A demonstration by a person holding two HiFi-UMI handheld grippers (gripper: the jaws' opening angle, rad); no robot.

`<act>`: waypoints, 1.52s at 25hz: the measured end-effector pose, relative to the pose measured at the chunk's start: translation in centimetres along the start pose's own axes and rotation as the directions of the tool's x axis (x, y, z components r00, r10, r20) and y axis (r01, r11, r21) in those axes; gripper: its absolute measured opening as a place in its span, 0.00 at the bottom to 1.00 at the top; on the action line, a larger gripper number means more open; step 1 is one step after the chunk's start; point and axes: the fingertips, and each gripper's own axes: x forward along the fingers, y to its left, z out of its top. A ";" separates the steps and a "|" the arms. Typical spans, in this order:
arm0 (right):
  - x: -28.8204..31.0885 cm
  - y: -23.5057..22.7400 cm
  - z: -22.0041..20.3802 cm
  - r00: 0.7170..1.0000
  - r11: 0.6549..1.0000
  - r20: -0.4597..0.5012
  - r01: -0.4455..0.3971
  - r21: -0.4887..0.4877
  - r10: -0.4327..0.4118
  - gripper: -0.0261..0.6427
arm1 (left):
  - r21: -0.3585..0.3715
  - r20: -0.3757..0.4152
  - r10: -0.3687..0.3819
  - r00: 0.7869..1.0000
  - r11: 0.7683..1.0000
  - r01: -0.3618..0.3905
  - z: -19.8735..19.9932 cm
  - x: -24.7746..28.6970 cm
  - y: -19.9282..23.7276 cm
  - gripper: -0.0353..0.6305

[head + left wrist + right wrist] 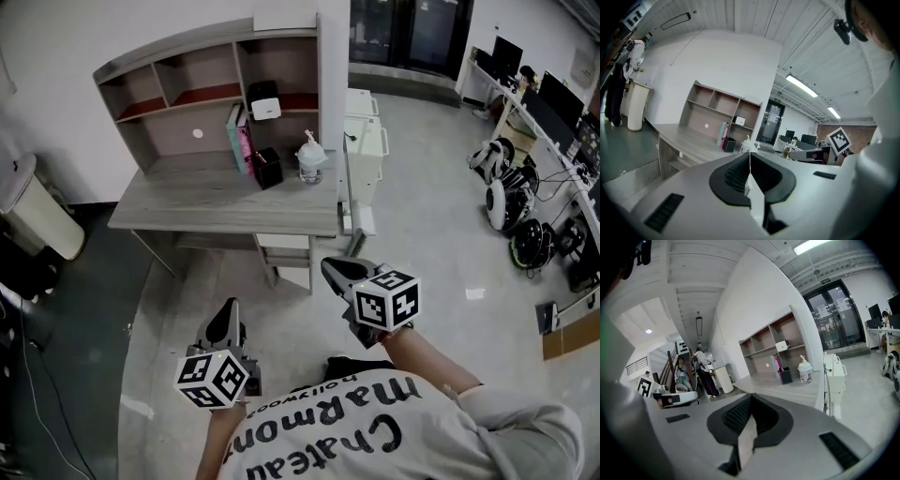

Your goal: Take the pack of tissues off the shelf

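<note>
Head view: both grippers are held low in front of the person, well short of the desk, with open floor between.
Left gripper (pixel 228 317): jaws are pressed together with nothing between them, and it points toward the desk.
Right gripper (pixel 336 267): jaws are likewise together and empty, and it sits further forward than the left.
Desk (pixel 178 202): lies ahead of both grippers, its front part bare.
Desk clutter: a black holder (pixel 268 169), a pump bottle (pixel 310 157) and upright books (pixel 240 137) stand at the back right of the desk, below the target compartment.
Shelf unit (pixel 178 52): stands on the rear of the desk with its open compartments facing the person.
Pack of tissues (pixel 265 105): judged to be the white pack on the board of the right-hand compartment, above the holder and well apart from both grippers.
Bearing: the pack lies ahead of and above the grippers, slightly left of the right gripper's line and clearly right of the left one's. The right gripper is judged the nearer.
Orientation: the pack appears to lie flat, its long axis seemingly along the shelf's width and a broad face toward the room. Finer detail is too small to tell.
Next move: jaws must open before any grasp.
</note>
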 end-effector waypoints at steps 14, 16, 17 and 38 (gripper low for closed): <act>3.6 -2.7 -2.5 0.997 0.999 -0.075 0.004 0.054 0.000 0.06 | -0.044 -0.065 0.022 0.998 0.999 -0.025 -2.8 3.0 1.9 0.08; 4.4 -3.2 -2.0 0.997 0.999 -0.071 0.000 0.053 0.004 0.06 | -0.044 -0.054 0.039 0.998 0.998 -0.041 -2.2 3.8 2.7 0.08; 4.8 -3.5 -1.7 0.998 0.999 -0.070 -0.001 0.051 0.005 0.06 | -0.045 -0.048 0.043 0.998 0.998 -0.045 -1.8 4.4 3.0 0.08; 17.8 -8.6 9.7 0.997 0.997 -0.003 -0.080 0.023 0.081 0.06 | -0.009 0.035 0.077 0.996 0.997 -0.076 7.7 16.6 9.3 0.08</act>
